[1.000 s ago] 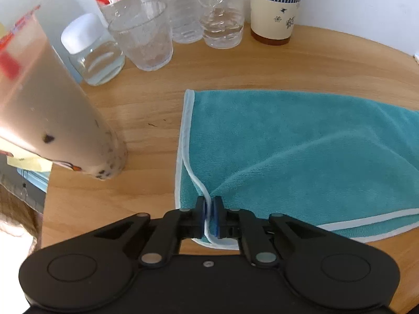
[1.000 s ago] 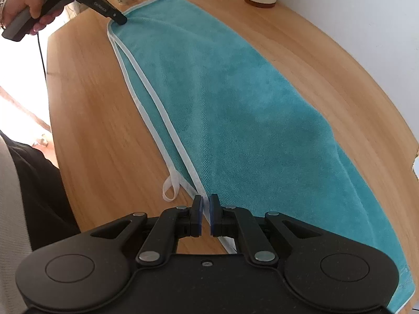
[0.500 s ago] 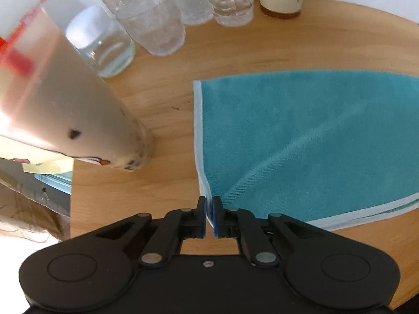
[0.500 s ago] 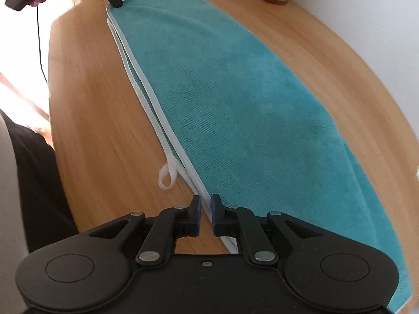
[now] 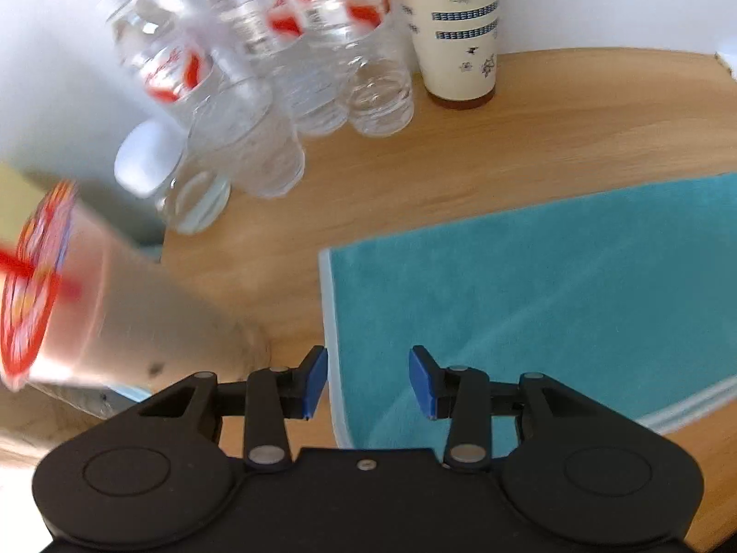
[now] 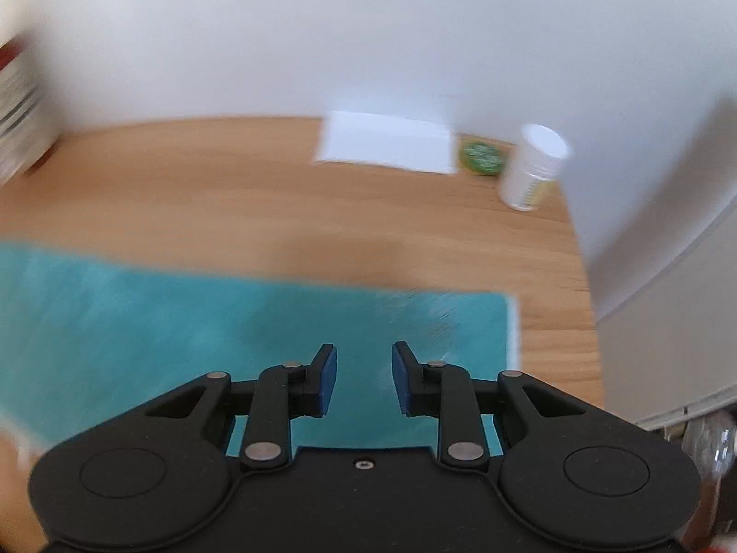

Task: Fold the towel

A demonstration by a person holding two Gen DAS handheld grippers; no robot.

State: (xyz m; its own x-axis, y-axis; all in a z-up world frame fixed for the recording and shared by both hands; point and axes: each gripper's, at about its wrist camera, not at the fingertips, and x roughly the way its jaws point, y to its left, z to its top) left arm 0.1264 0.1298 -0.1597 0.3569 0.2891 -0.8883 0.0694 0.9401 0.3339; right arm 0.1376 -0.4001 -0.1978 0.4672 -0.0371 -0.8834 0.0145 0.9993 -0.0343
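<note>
The teal towel (image 5: 529, 304) with pale trim lies flat on the wooden table (image 5: 460, 175), folded lengthwise so two trimmed edges run together at the lower right. My left gripper (image 5: 368, 380) is open above the towel's left end, its blue pads either side of the trimmed short edge, holding nothing. In the right wrist view the towel (image 6: 207, 322) fills the lower left, its right end near the table's edge. My right gripper (image 6: 364, 378) hangs open over that end, empty. Both views are motion-blurred.
Close on the left stands a milk-tea cup (image 5: 115, 322) with a red straw. Behind it are clear water bottles (image 5: 322, 46), a glass (image 5: 248, 143), a small jar (image 5: 175, 179) and a patterned paper cup (image 5: 460, 27). Far right: white paper (image 6: 387, 143), green lid (image 6: 481, 156), white bottle (image 6: 529, 170).
Both grippers have opened and let go of the towel's corners. The left one rose and tipped back; the right one swung round to face the wall at the towel's right end.
</note>
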